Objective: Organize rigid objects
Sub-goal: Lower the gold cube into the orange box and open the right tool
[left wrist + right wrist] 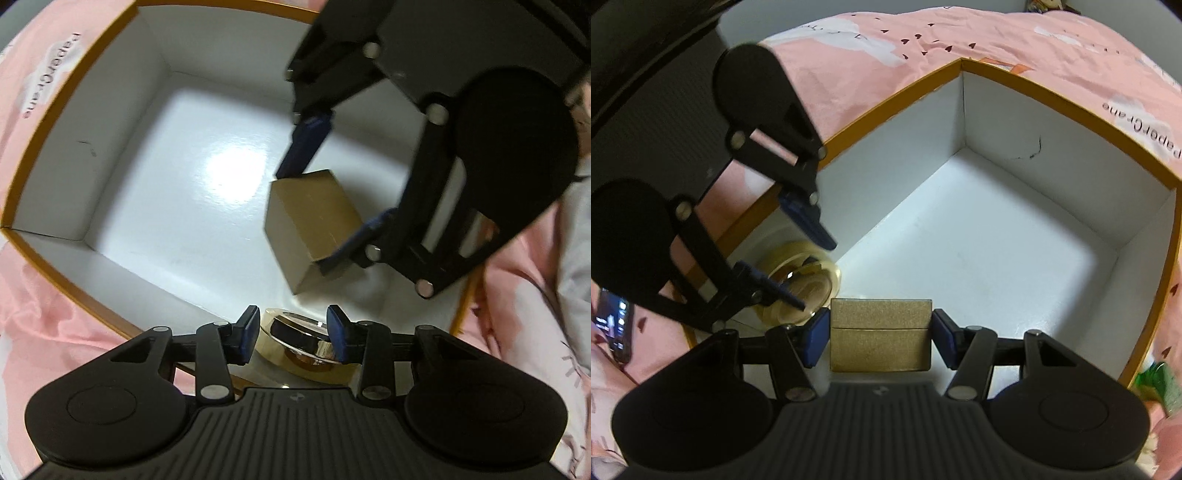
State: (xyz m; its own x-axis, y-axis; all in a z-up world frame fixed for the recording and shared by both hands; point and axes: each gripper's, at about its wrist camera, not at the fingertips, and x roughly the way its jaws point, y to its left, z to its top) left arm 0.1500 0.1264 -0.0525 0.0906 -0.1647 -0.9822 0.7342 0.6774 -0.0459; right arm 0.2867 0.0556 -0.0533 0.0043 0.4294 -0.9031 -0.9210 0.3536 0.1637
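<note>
Two grippers work inside a white box with an orange rim [1067, 110], which sits on a pink bedspread [871, 62] printed with small birds and clouds. The left gripper [291, 334] points almost straight down near one wall of the box; its blue pads stand on either side of a shiny gold round tin [299, 350], close against its lid, and seem to press on it, so it has the tin in its grasp. The tin rests on the box floor, just beside the wall. The right gripper [880, 336] is about half open, its blue pads [816, 339] flat against the two ends of a small gold cardboard box [881, 334], gripping it. The small box sits on the white floor of the big box, near the tin but apart from it. Seen from the left wrist, the small box [314, 225] lies at an angle between the right gripper's fingers. A phone [615, 325] with a lit screen lies on the bedspread outside the box, and something green [1156, 384] shows at the far edge.
</note>
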